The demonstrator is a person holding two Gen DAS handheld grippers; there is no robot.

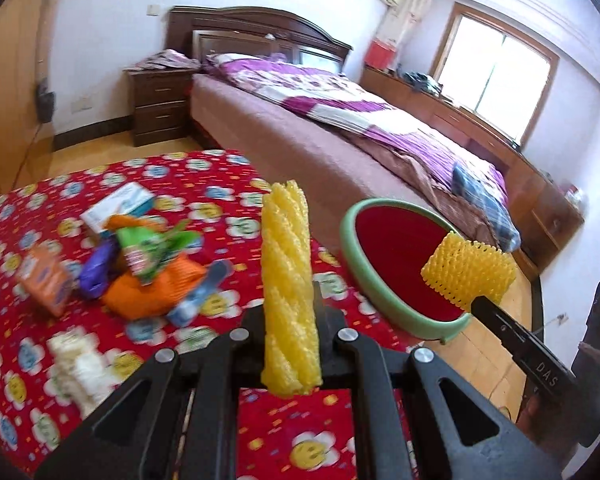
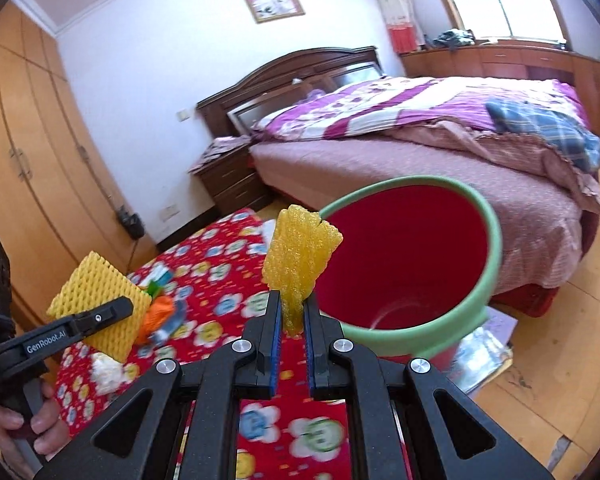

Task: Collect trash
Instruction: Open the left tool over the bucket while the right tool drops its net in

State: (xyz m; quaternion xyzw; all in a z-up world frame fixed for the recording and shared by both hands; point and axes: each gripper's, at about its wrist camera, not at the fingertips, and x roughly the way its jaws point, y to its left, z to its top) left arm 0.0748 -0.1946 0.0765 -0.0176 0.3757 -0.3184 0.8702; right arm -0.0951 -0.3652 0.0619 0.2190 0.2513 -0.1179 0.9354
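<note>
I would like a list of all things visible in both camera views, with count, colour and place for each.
Foam fruit net sleeve: two, yellow, one in each gripper; second.
Plastic bin: one, red with green rim, beside the table, before the bed.
Wrapper and box pile: several, mixed colours, on the table.
Flowered tablecloth: one, red, over the table.
Bed: one, purple quilt, behind.
Nightstand: one, dark wood, beside the bed.
Left gripper: black, shut on a sleeve.
Right gripper: black, shut on a sleeve.
</note>
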